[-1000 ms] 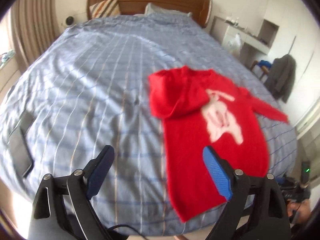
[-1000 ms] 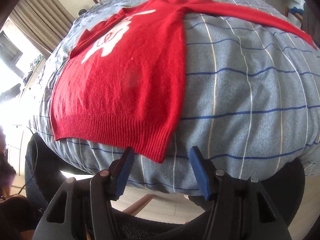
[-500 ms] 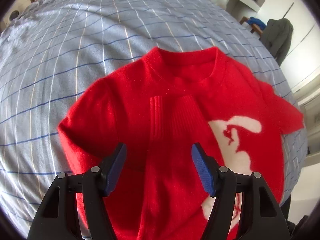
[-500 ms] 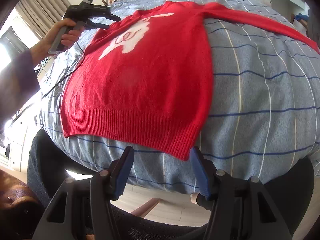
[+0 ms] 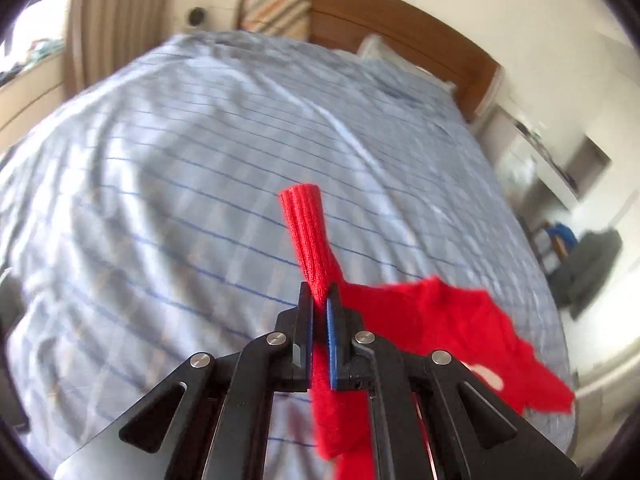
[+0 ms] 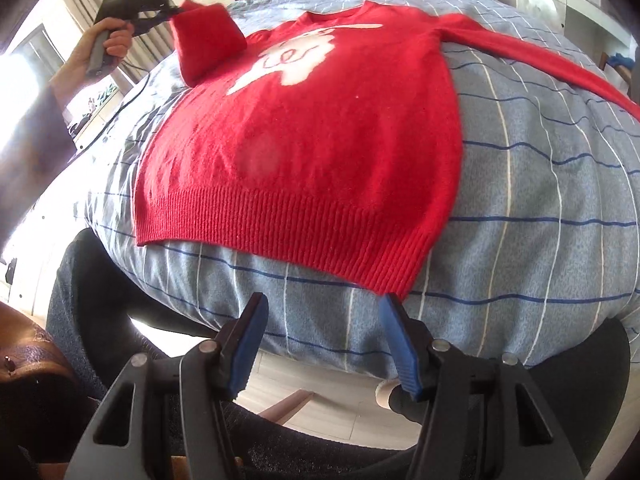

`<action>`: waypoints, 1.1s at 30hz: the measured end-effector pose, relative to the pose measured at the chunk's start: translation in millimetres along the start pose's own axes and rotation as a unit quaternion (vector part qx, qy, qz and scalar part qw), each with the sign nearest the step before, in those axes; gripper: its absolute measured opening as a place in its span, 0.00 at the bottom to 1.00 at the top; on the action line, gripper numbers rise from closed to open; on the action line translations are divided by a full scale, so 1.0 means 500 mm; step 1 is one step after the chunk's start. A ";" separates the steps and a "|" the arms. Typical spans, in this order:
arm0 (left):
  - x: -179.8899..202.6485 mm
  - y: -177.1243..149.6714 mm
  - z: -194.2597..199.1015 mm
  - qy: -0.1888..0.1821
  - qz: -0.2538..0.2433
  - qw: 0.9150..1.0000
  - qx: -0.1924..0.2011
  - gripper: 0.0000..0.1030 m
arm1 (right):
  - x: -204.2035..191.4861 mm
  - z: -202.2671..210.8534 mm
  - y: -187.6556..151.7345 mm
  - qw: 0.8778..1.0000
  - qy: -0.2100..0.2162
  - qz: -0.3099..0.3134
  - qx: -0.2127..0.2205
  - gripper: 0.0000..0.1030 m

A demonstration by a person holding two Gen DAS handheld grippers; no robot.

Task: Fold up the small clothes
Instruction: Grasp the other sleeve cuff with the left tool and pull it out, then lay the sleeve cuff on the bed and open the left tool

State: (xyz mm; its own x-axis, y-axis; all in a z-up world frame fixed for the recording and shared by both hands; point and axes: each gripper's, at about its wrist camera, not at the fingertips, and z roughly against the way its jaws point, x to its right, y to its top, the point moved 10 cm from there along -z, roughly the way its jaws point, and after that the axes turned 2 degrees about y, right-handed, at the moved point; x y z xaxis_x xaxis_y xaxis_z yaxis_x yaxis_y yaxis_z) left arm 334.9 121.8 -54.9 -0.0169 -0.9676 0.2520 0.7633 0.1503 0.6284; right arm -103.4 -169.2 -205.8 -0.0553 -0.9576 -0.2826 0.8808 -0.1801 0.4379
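A small red sweater (image 6: 320, 128) with a white animal print lies face up on the bed, hem toward me. My left gripper (image 5: 319, 304) is shut on the ribbed cuff (image 5: 306, 224) of its left sleeve and holds it lifted above the bed. In the right wrist view that sleeve (image 6: 206, 50) hangs folded from the left gripper (image 6: 170, 11) at the far left. The other sleeve (image 6: 540, 60) lies stretched out to the right. My right gripper (image 6: 322, 320) is open and empty, just in front of the hem's right corner (image 6: 394, 276).
The bed has a blue checked cover (image 5: 180, 184), a wooden headboard (image 5: 380, 20) and pillows (image 5: 278, 16) at the far end. A desk and a chair with dark clothes (image 5: 592, 260) stand to the right. My legs and the floor (image 6: 320, 408) are below the bed edge.
My left gripper has shut on the left sleeve's cuff and lifted it up and away to the left. My right gripper has stayed open near the hem.
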 end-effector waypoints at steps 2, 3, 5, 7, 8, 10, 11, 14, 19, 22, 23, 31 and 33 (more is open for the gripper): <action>-0.151 0.002 0.043 0.103 0.029 0.994 0.030 0.04 | -0.013 -0.009 -0.005 1.000 0.003 0.009 -0.005 0.56; -0.212 -0.011 0.059 0.134 0.044 0.989 0.032 0.04 | -0.018 -0.013 -0.006 1.000 0.004 0.011 -0.008 0.56; -0.295 -0.058 0.073 0.168 0.065 0.983 0.020 0.04 | -0.028 -0.021 -0.008 1.000 0.007 0.015 -0.015 0.56; -0.328 -0.117 0.061 0.188 0.062 0.980 0.004 0.04 | -0.038 -0.026 -0.009 1.000 0.008 0.020 -0.021 0.56; -0.337 -0.148 0.052 0.195 0.060 0.979 -0.004 0.04 | -0.042 -0.029 -0.009 0.999 0.008 0.024 -0.023 0.56; -0.348 -0.212 0.026 0.196 0.068 0.978 -0.026 0.04 | -0.052 -0.035 -0.006 0.999 0.009 0.033 -0.028 0.56; -0.351 -0.243 0.007 0.191 0.077 0.978 -0.040 0.04 | -0.055 -0.036 -0.005 0.999 0.008 0.036 -0.029 0.56; -0.370 -0.314 -0.024 0.194 0.102 0.974 -0.062 0.04 | -0.064 -0.039 0.000 0.998 0.007 0.044 -0.033 0.56; -0.377 -0.345 0.004 0.170 0.109 0.977 -0.074 0.17 | -0.073 -0.031 0.002 0.998 -0.001 0.055 -0.031 0.56; -0.394 -0.324 0.049 0.140 0.129 0.980 -0.066 0.48 | -0.073 -0.029 0.000 0.998 -0.002 0.053 -0.032 0.56; -0.400 -0.302 0.061 0.130 0.127 0.982 -0.054 0.55 | -0.073 -0.031 0.000 0.998 -0.001 0.051 -0.034 0.56; -0.418 -0.248 -0.058 0.103 0.014 0.984 -0.143 0.64 | -0.115 -0.047 0.015 0.996 0.003 0.082 -0.037 0.56; -0.428 -0.262 -0.071 0.109 0.008 0.983 -0.149 0.38 | -0.122 -0.044 0.018 0.996 0.003 0.083 -0.033 0.56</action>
State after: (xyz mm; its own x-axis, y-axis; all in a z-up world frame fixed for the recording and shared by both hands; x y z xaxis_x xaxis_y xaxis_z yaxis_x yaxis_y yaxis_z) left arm 261.6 302.2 -217.2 0.1112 -0.9908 0.0765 0.9181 0.1319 0.3738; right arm -81.8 -107.6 -203.7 0.0973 -0.9715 -0.2162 0.9066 -0.0031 0.4219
